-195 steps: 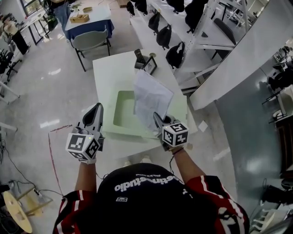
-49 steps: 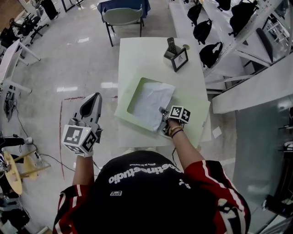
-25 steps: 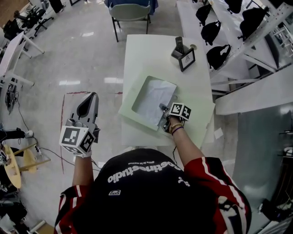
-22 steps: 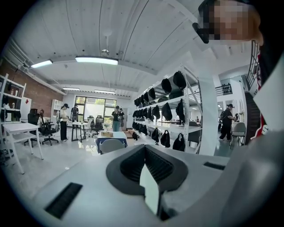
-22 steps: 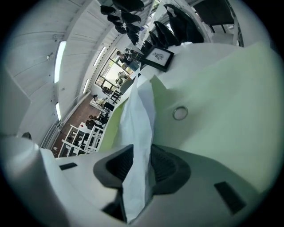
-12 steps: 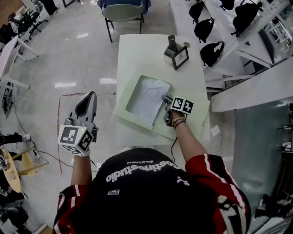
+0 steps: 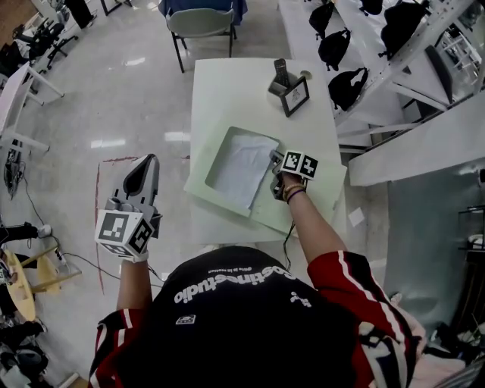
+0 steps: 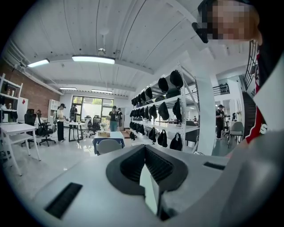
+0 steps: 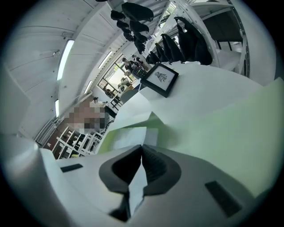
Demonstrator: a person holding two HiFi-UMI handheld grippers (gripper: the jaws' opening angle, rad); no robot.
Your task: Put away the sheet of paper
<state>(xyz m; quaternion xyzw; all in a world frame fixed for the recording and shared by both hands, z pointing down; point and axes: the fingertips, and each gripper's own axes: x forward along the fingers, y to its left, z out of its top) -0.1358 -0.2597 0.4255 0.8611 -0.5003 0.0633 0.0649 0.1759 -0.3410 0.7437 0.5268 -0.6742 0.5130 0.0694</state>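
The white sheet of paper (image 7: 241,168) lies flat in the recess of a pale green tray (image 7: 292,204) on the white table (image 7: 235,91). My right gripper (image 7: 274,161) is at the sheet's right edge, over the tray's rim. In the right gripper view the paper (image 9: 126,137) lies just beyond the right gripper (image 9: 142,147). Its jaws have just been closing and now meet at the tips, with nothing seen between them. My left gripper (image 7: 146,163) hangs over the floor left of the table. In its own view the left gripper (image 8: 144,148) is shut and empty.
A framed card (image 7: 295,95) and a dark holder (image 7: 279,76) stand at the table's far end. A chair (image 7: 201,21) is behind the table. Shelves with black bags (image 7: 341,45) run along the right. A small paper scrap (image 7: 354,217) lies on the floor.
The sheet, held up by my right gripper earlier, now lies in the tray. Over the last second the right gripper shifted away from me along the sheet's right edge. The left gripper stayed put.
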